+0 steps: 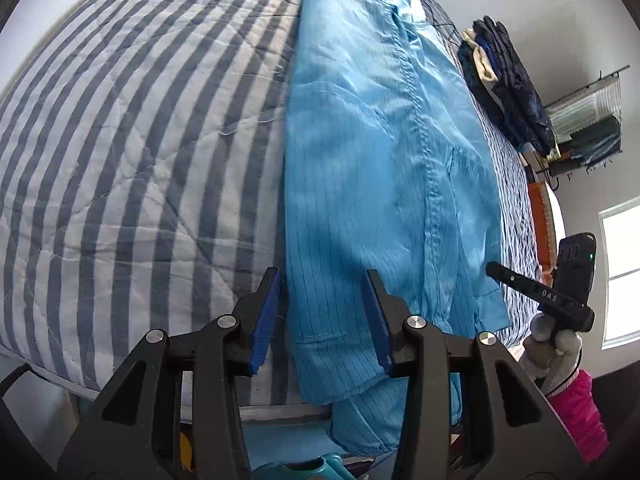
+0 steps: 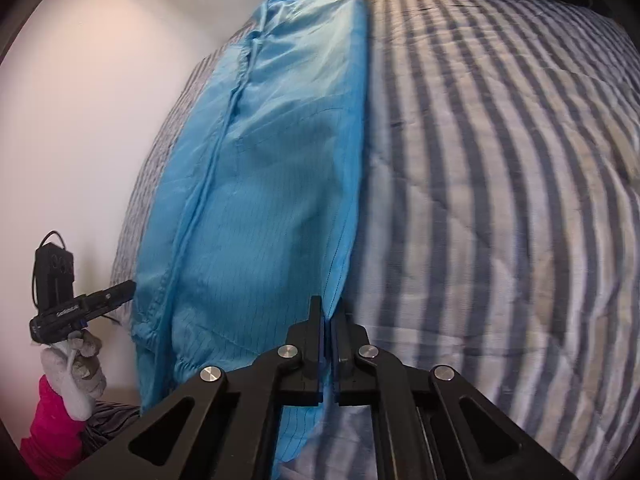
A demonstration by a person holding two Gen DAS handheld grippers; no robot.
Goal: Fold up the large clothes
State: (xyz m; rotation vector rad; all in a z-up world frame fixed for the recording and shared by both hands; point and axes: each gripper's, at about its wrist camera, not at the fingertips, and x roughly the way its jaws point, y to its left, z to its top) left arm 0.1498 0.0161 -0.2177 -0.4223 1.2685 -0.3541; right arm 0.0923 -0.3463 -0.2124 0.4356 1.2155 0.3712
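Blue garment (image 1: 372, 168) lies folded lengthwise into a long strip on the striped quilt (image 1: 140, 152) of the bed, its cuffed end hanging over the near edge. Your left gripper (image 1: 320, 312) hangs over that near end with its fingers (image 1: 266, 320) released: one pad sits just off the garment's left edge, the other over the fabric, neither pinching it. Further right, your right gripper (image 2: 329, 344) has its fingers clenched on the garment's right-hand edge near the bed's rim. Beyond it, dark clothes (image 1: 504, 80) are piled at the bed's far right side.
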